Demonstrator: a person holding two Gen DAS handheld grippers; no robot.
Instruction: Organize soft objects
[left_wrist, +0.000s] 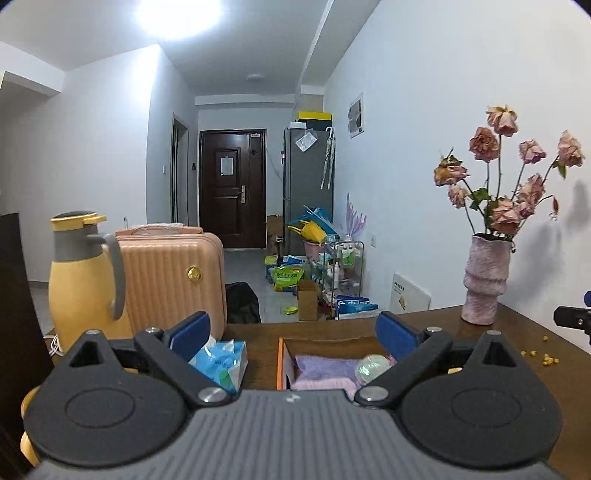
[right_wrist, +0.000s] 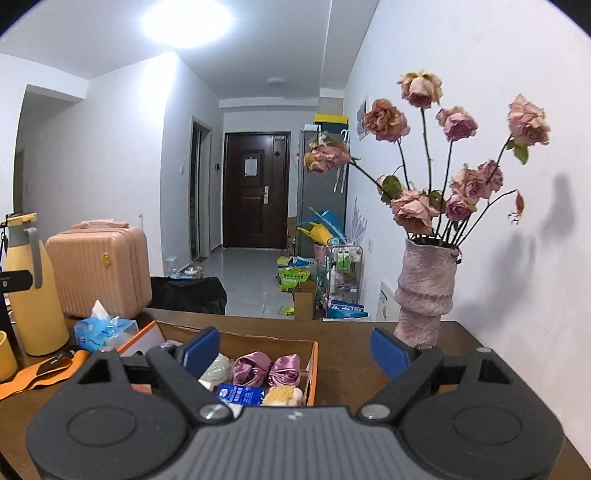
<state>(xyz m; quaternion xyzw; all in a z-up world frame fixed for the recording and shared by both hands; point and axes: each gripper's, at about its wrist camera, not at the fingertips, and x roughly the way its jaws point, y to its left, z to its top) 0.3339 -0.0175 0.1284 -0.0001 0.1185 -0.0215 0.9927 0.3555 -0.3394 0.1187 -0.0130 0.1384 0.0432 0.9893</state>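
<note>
An orange-rimmed cardboard box (right_wrist: 314, 365) lies on the brown table. In the right wrist view it holds a purple satin scrunchie (right_wrist: 267, 371), a pale round soft thing (right_wrist: 218, 369), a blue packet (right_wrist: 240, 395) and a yellowish sponge-like piece (right_wrist: 282, 397). The left wrist view shows the box (left_wrist: 279, 363) with a lilac towel (left_wrist: 325, 369) and a clear ball (left_wrist: 371, 365). My left gripper (left_wrist: 293, 332) is open above the box, nothing between its blue pads. My right gripper (right_wrist: 295, 350) is open too, empty, above the box's right side.
A blue tissue pack (left_wrist: 221, 360) lies left of the box. A yellow thermos jug (left_wrist: 79, 280) and a pink suitcase (left_wrist: 170, 277) stand at the left. A pink vase of dried roses (right_wrist: 424, 291) stands at the right by the wall. Yellow crumbs (left_wrist: 546, 356) dot the table.
</note>
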